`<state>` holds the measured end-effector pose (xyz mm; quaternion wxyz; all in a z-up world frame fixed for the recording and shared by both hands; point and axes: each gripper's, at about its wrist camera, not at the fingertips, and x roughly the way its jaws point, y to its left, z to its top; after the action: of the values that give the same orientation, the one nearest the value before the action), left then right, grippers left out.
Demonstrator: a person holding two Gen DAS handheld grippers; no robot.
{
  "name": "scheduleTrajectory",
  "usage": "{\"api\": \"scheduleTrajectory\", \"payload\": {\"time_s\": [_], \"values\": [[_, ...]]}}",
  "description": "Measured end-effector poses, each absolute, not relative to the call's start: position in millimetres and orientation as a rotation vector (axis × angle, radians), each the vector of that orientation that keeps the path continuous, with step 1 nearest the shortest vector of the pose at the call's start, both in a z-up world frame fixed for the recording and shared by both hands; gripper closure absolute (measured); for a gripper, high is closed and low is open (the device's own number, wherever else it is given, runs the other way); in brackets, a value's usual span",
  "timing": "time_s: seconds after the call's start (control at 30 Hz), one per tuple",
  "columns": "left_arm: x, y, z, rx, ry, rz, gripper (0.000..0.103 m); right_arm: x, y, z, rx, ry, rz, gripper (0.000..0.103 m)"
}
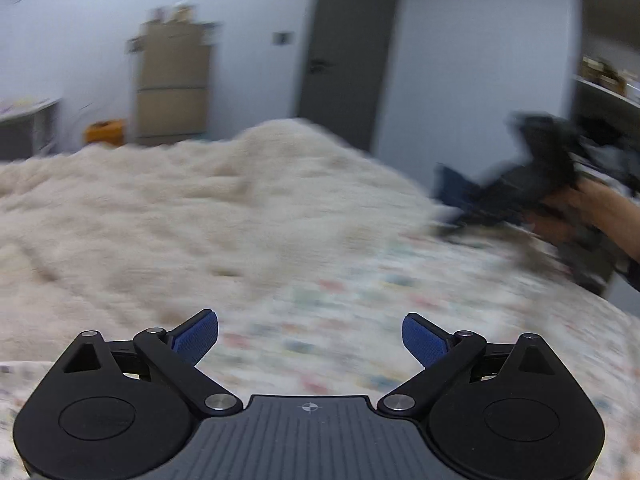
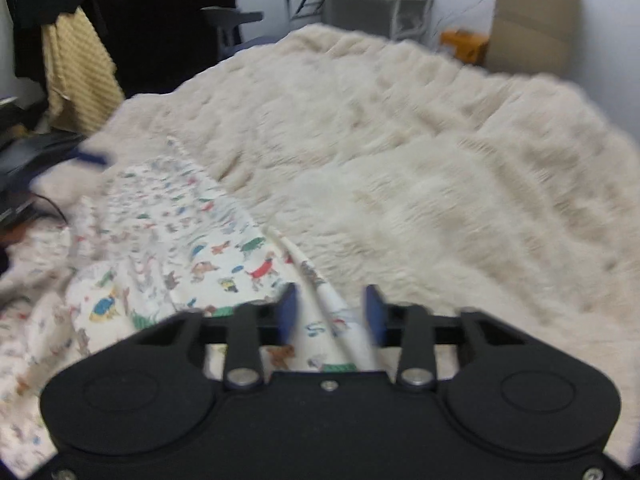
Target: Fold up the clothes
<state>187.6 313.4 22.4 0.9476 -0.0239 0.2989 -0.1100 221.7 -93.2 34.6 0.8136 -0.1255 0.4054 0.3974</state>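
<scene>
A white cloth printed with small coloured animals (image 2: 192,240) lies rumpled on a bed, beside a fluffy cream blanket (image 2: 400,160). A folded edge of the cloth runs up between the blue pads (image 2: 288,312) of my right gripper (image 2: 330,312), which stand apart and do not pinch it. My left gripper (image 1: 310,336) hovers wide open over the printed cloth (image 1: 360,300), holding nothing. The left wrist view is blurred. At its far right, a hand (image 1: 568,208) holds the dark right gripper (image 1: 520,188).
The cream blanket (image 1: 160,208) is heaped across the far side of the bed. Behind it are stacked cardboard boxes (image 1: 172,80), an orange box (image 1: 104,132) and a grey door (image 1: 344,60). Dark hanging clothes (image 2: 140,20), a yellow cloth (image 2: 76,72) and a grey desk (image 2: 360,4) stand beyond the bed.
</scene>
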Motion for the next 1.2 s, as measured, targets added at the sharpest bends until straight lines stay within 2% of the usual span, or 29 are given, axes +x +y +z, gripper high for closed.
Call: {"api": "scheduleTrajectory", "payload": {"time_s": [0.1,0.17,0.33,0.43,0.5,0.53,0.57,0.6,0.67,0.9,1.03,1.1,1.17,1.2], "values": [[238.7,370.7,-3.1,0.01,0.74,0.046,0.006,225.6,-101.0,35.7,-0.246,0.881,0.901,0.103],[257.3,403.2,-18.9,-0.01,0.795,0.184,0.009,223.2,-118.7,50.3,-0.172,0.826,0.916,0.103],[267.1,491.7,-58.2,-0.292,0.826,0.529,0.01,218.7,-136.7,62.8,-0.108,0.762,0.935,0.103],[265.5,504.0,-69.3,-0.368,0.814,0.54,0.01,217.2,-138.5,61.1,-0.129,0.769,0.942,0.103],[264.4,511.4,-76.4,-0.416,0.805,0.543,0.024,218.7,-138.1,58.9,-0.131,0.778,0.935,0.103],[263.8,515.2,-80.0,-0.44,0.801,0.545,0.047,219.4,-137.8,58.6,-0.13,0.78,0.933,0.103],[263.2,518.9,-83.6,-0.464,0.796,0.546,0.081,219.3,-136.8,58.8,-0.129,0.782,0.932,0.103],[262.5,518.6,-85.2,-0.496,0.801,0.525,0.091,218.3,-136.6,58.6,-0.129,0.782,0.931,0.103],[259.9,518.6,-82.4,-0.539,0.789,0.507,0.096,218.8,-135.1,58.6,-0.135,0.777,0.93,0.103],[236.5,548.6,-7.6,-0.682,0.511,0.558,0.097,221.5,-136.1,73.1,-0.111,0.706,0.894,0.103],[246.5,542.3,44.8,-0.612,0.406,0.622,0.097,234.2,-132.8,79.2,-0.102,0.67,0.831,0.103],[260.5,533.0,59.0,-0.564,0.401,0.665,0.088,239.3,-124.9,75.7,-0.156,0.665,0.765,0.103],[281.4,519.8,71.0,-0.482,0.421,0.735,0.059,244.1,-114.9,64.7,-0.215,0.704,0.685,0.102],[287.8,512.8,67.4,-0.452,0.457,0.73,0.049,244.1,-112.5,60.2,-0.242,0.711,0.646,0.101]]}}
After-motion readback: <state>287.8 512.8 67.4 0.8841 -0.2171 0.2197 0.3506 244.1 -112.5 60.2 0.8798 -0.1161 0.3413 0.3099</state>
